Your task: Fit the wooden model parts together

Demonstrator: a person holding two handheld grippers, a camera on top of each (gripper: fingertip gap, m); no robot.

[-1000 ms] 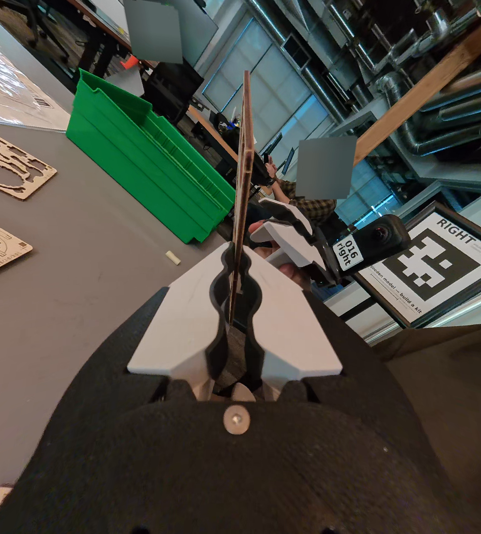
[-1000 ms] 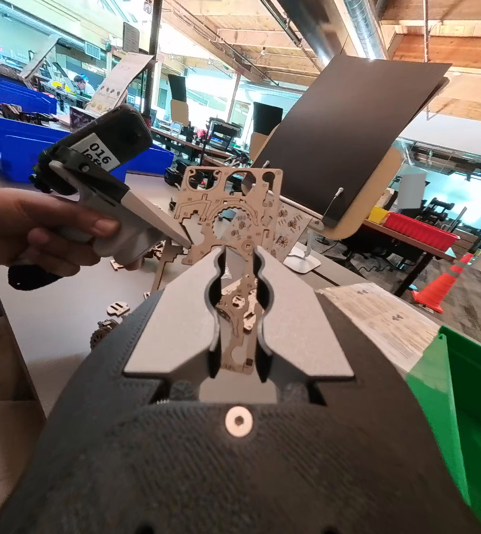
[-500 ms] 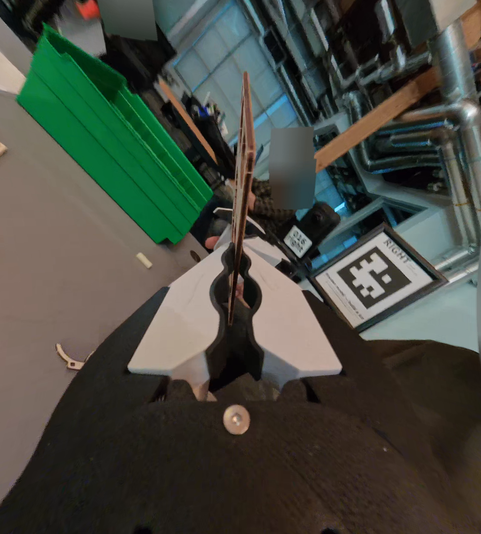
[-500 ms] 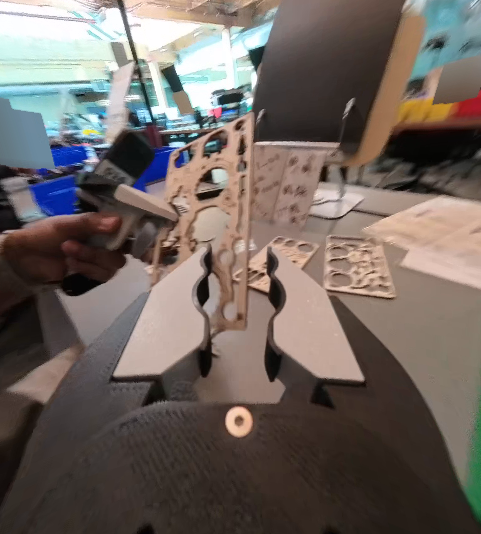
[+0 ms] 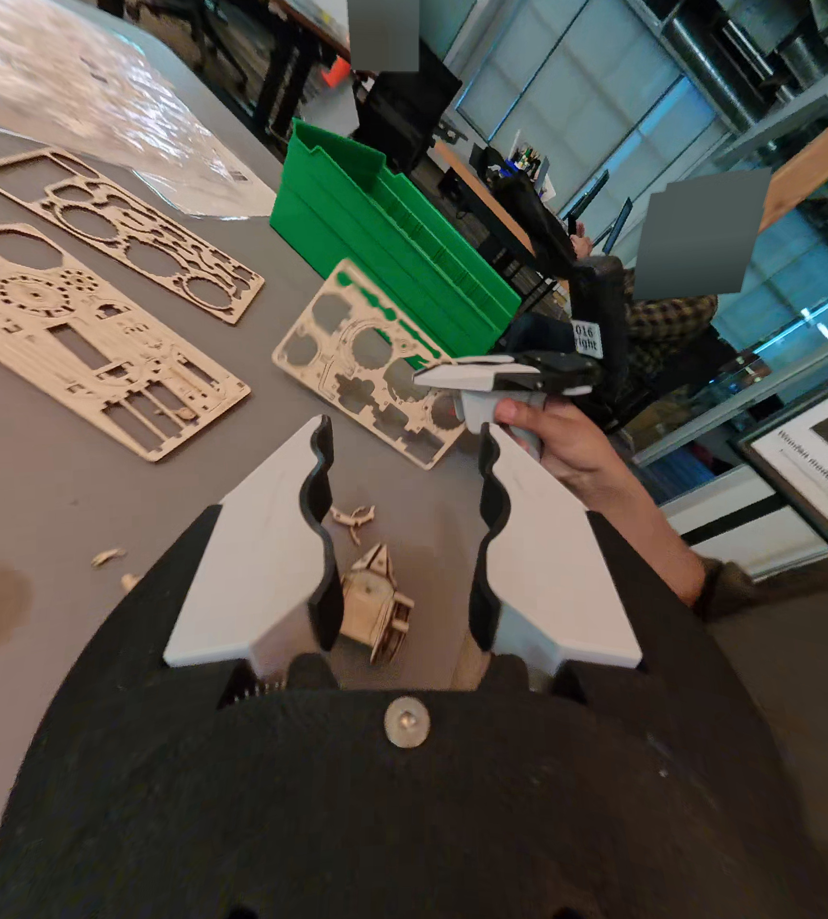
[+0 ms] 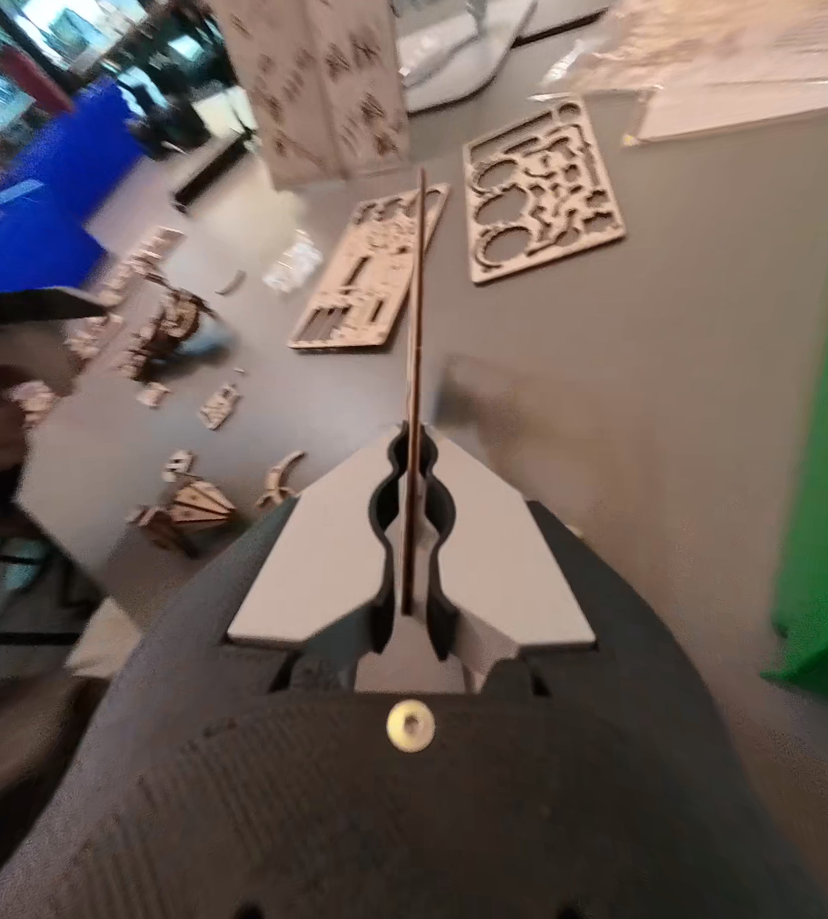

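Observation:
My right gripper [image 6: 414,437] is shut on a thin laser-cut wooden sheet [image 6: 419,298], seen edge-on and standing up from the fingers. In the left wrist view the same sheet [image 5: 324,378] is held tilted above the grey table [image 5: 43,487] by the right gripper [image 5: 419,380]. My left gripper [image 5: 402,437] is open and empty. It points down at a small part-built wooden assembly [image 5: 377,606] between its fingers. The assembly also shows in the right wrist view [image 6: 193,512].
Two more cut-out sheets [image 5: 103,343] [image 5: 118,229] lie flat to the left. A green bin [image 5: 392,238] stands behind them. Loose wooden bits [image 5: 352,517] and other sub-assemblies [image 6: 168,328] are scattered about. A plastic-covered paper [image 5: 103,109] lies at the back.
The wooden sheet has passed from my left gripper to my right. The left has opened and swung down toward the table; the right has closed on the sheet.

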